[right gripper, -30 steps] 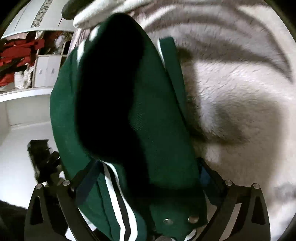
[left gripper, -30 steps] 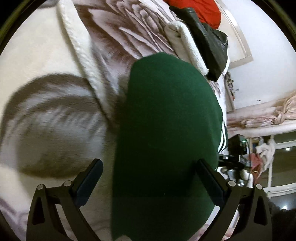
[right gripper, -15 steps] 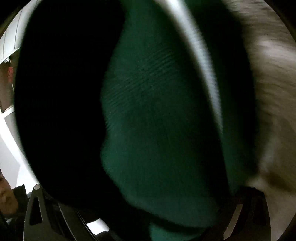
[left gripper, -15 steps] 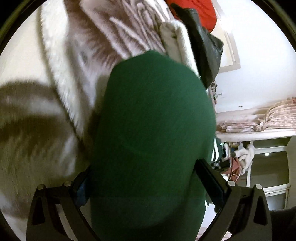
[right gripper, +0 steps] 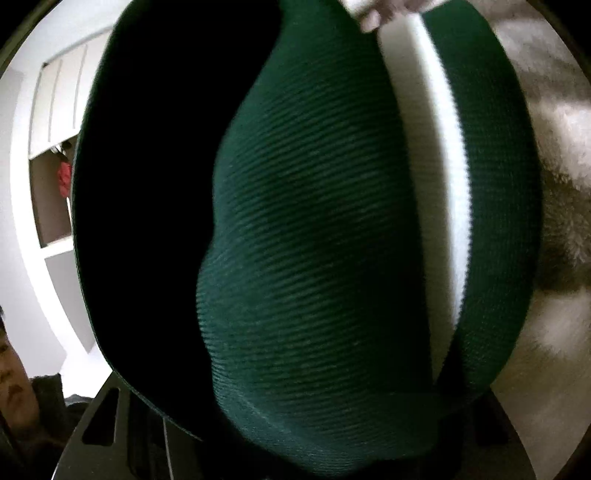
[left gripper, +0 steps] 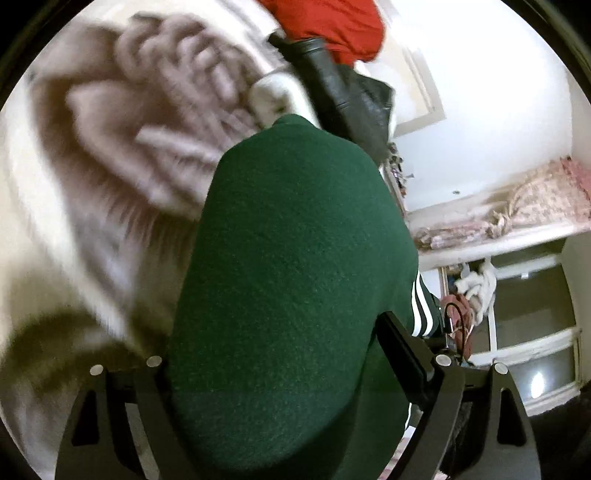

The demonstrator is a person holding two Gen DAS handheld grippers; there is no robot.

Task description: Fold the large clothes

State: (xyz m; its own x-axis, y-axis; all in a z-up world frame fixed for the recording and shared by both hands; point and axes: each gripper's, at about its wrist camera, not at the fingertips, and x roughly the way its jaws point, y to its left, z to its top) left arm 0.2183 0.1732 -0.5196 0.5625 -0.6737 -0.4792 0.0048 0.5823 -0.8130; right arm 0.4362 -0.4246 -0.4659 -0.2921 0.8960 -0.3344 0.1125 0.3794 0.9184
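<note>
Left gripper (left gripper: 295,354): jaws spread wide, green garment (left gripper: 295,258) bulging between them; whether the pads bite cloth, cannot tell. Right gripper (right gripper: 295,424): fingers buried under ribbed green fabric with white stripe (right gripper: 436,166), state cannot be told. Garment is lifted over the fluffy patterned blanket (left gripper: 110,147). Black jacket (left gripper: 343,92) and red cloth (left gripper: 332,26) lie beyond
</note>
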